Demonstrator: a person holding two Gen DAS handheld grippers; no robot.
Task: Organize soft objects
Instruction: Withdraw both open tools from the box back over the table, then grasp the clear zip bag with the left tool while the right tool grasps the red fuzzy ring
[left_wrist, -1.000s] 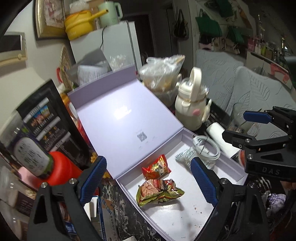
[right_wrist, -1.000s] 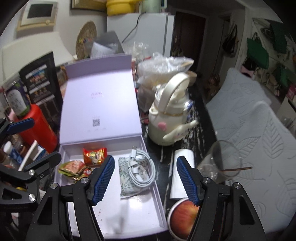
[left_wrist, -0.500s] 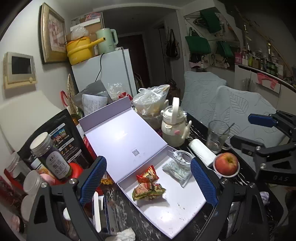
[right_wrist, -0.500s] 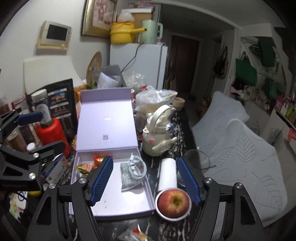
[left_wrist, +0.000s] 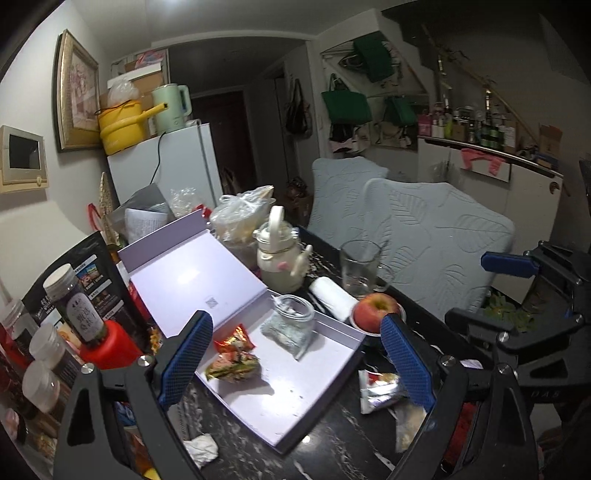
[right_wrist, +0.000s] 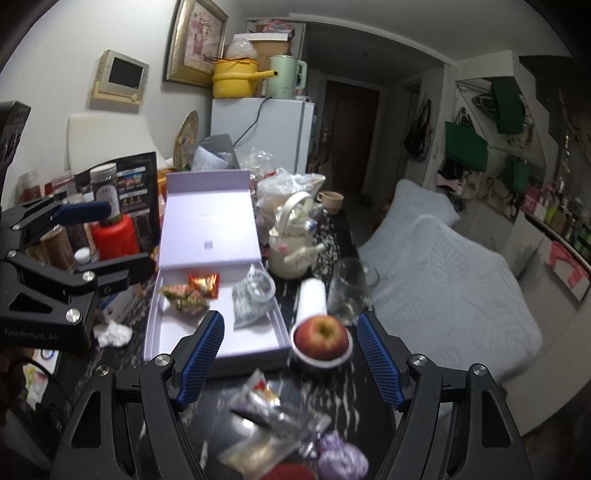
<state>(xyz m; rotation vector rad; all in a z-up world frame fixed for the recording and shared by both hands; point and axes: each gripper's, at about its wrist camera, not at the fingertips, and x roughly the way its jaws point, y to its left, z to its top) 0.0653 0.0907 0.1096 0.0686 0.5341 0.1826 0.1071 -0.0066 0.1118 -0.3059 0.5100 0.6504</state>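
Observation:
An open lilac box (left_wrist: 295, 391) (right_wrist: 192, 343) lies on the dark table with its lid leaning back. Inside are a red snack packet (left_wrist: 233, 338) (right_wrist: 203, 284), a green-orange packet (left_wrist: 231, 367) (right_wrist: 183, 297) and a clear bag with a white cable (left_wrist: 291, 325) (right_wrist: 253, 301). Silver snack packets (left_wrist: 380, 389) (right_wrist: 273, 410) and a purple soft thing (right_wrist: 341, 458) lie on the table in front of the box. My left gripper (left_wrist: 295, 363) is open and empty above the box. My right gripper (right_wrist: 288, 363) is open and empty above the near packets.
An apple on a small dish (left_wrist: 375, 314) (right_wrist: 321, 338), a white roll (right_wrist: 312, 301), a glass (left_wrist: 358, 267), and a cream teapot (left_wrist: 279, 266) stand right of the box. Jars and a red bottle (left_wrist: 107, 339) crowd the left. A crumpled tissue (right_wrist: 112, 332) lies nearby.
Both grippers have pulled back and up from the box, so more of the table and room shows. The apple and front packets have come into view. Both stay open.

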